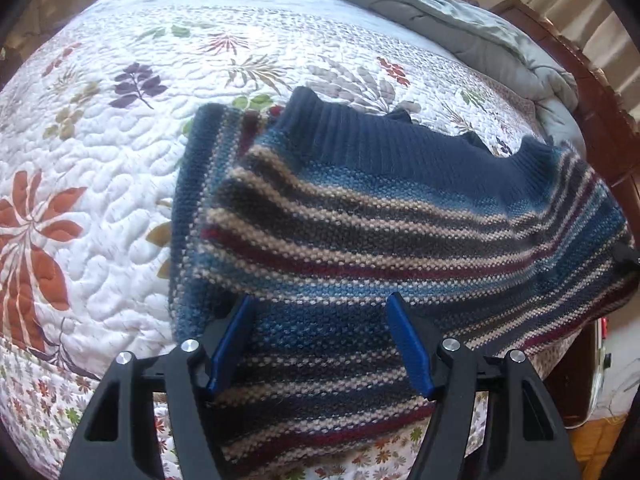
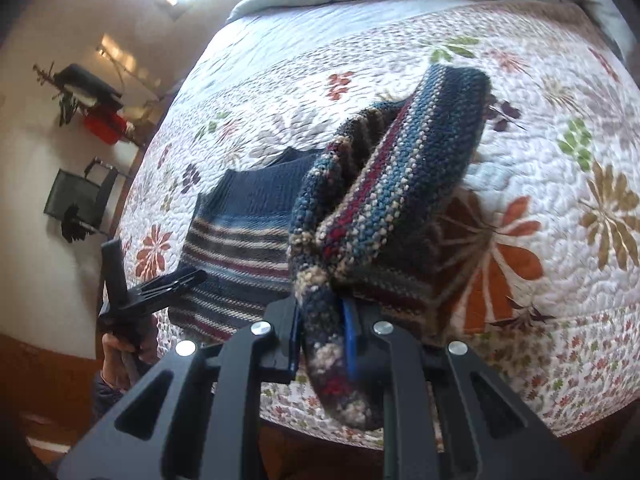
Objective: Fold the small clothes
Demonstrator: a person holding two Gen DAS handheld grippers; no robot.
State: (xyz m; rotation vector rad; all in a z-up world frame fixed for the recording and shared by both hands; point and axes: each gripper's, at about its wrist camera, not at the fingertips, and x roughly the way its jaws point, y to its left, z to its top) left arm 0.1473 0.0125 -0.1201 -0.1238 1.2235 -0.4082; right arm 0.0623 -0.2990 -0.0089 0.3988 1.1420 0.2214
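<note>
A small striped knit sweater (image 1: pixel 360 216), blue, maroon and cream with a navy ribbed hem, lies on the bed near its front edge. My left gripper (image 1: pixel 320 320) is open, its blue pads (image 1: pixel 230 344) spread just above the sweater's near part, holding nothing. My right gripper (image 2: pixel 322 320) is shut on a bunched part of the sweater (image 2: pixel 384 184) and lifts it above the quilt; the rest lies flat to the left (image 2: pixel 240 232). The left gripper (image 2: pixel 160 284) shows in the right wrist view, held by a hand over the sweater's left edge.
The bed is covered by a white floral quilt (image 1: pixel 100 140). A grey comforter (image 1: pixel 460 28) is bunched at the far end. A wooden bed frame (image 1: pixel 592 92) runs along the right. Beyond the bed's left side are a black chair (image 2: pixel 80 200) and a red box (image 2: pixel 106 126).
</note>
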